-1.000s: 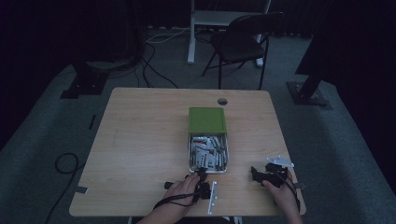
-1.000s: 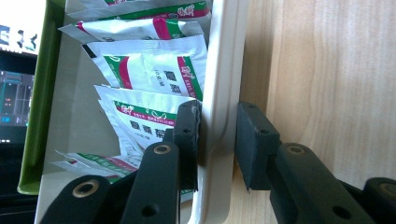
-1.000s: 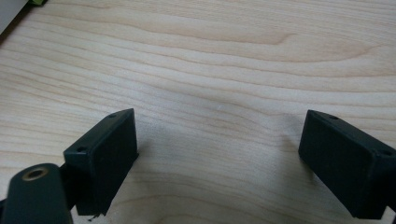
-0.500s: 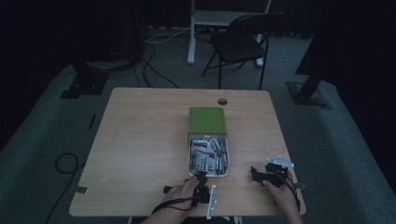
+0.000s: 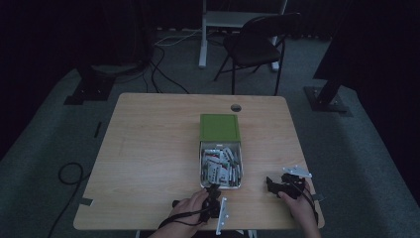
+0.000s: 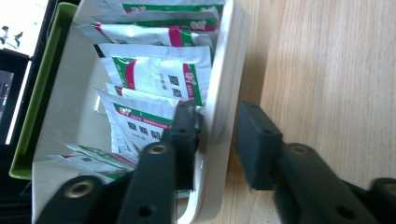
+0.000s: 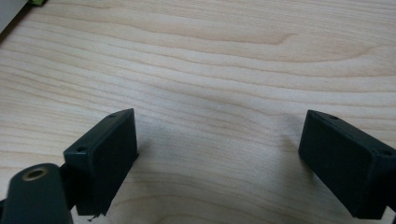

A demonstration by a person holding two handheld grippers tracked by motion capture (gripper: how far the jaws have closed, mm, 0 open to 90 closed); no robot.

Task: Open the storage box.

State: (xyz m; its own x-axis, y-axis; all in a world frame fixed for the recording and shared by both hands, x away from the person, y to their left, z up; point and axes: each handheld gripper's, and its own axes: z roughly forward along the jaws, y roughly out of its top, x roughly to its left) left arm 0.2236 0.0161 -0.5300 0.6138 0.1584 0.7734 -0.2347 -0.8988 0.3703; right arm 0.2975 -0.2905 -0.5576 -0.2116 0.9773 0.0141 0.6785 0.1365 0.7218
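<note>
So the white tin [image 6: 219, 116] full of sachets [image 6: 159, 79] is sitting a bit right of the middle of the bench [image 5: 148, 148], its open end reaching close to the near edge, with its green lid [image 5: 219, 127] lying flat just behind it, toward the far edge. The packets inside are white with green and red print, stacked loosely on a slant, some overlapping.

The left claw [image 6: 217, 133] is right at the tin's near end. From the left gripper view it straddles the tin's side wall: one jaw is inside the tin against the packets, the other is outside over bare wood. There's a visible gap between the outer jaw and the wall, so it's not squeezing anymore. The jaws have just been easing open, with the wall between them. In the high view the left hand [image 5: 190, 210] comes in over the near edge just below the tin.

The right claw [image 5: 278, 184] is parked near the near right corner of the bench, well apart from the tin. Its jaws are spread wide with nothing but wood grain between them, resting low over the top.

There's a small round hole [image 5: 236, 107] by the far edge, past the lid.
</note>
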